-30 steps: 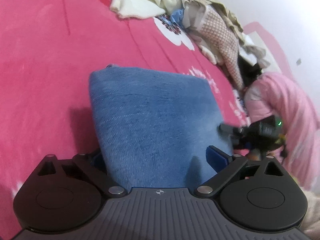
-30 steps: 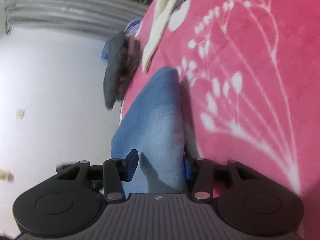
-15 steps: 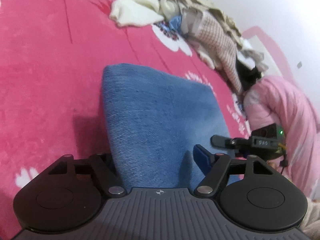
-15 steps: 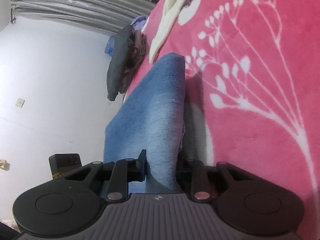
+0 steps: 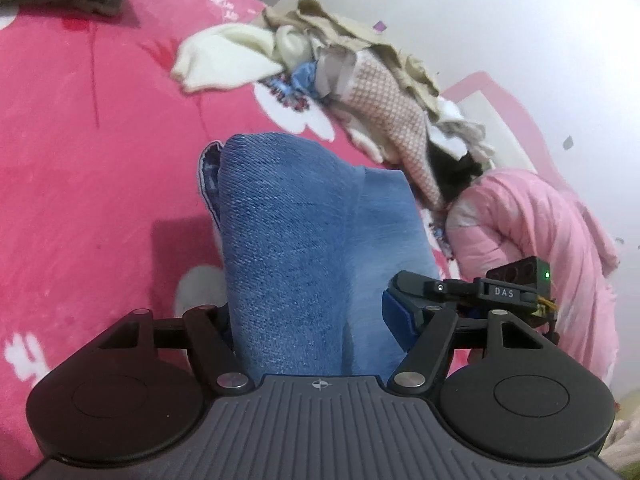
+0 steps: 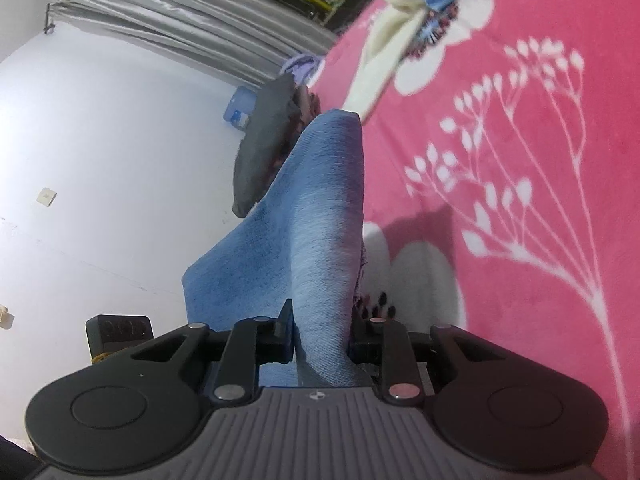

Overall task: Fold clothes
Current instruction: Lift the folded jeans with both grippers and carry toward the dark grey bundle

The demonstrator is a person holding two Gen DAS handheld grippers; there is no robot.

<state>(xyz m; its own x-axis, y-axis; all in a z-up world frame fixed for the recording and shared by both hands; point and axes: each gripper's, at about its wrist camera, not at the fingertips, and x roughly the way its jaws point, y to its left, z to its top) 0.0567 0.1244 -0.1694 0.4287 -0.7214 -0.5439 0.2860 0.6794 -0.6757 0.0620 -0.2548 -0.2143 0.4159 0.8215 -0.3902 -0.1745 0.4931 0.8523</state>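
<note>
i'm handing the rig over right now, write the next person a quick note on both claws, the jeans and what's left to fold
Left claw: jaws have just been closing, now gripping a thick bunch of the folded blue denim jeans.
Right claw: jaws have just been closing, now clamped on the other edge of the same jeans.
Jeans: folded, near end raised off the pink floral blanket, far end looks low against it.
Done: jeans appear folded at least once and are gripped by both claws.
Left: finish the fold or set them down, then the heap of unfolded cream and beige clothes farther back on the bed.
</note>
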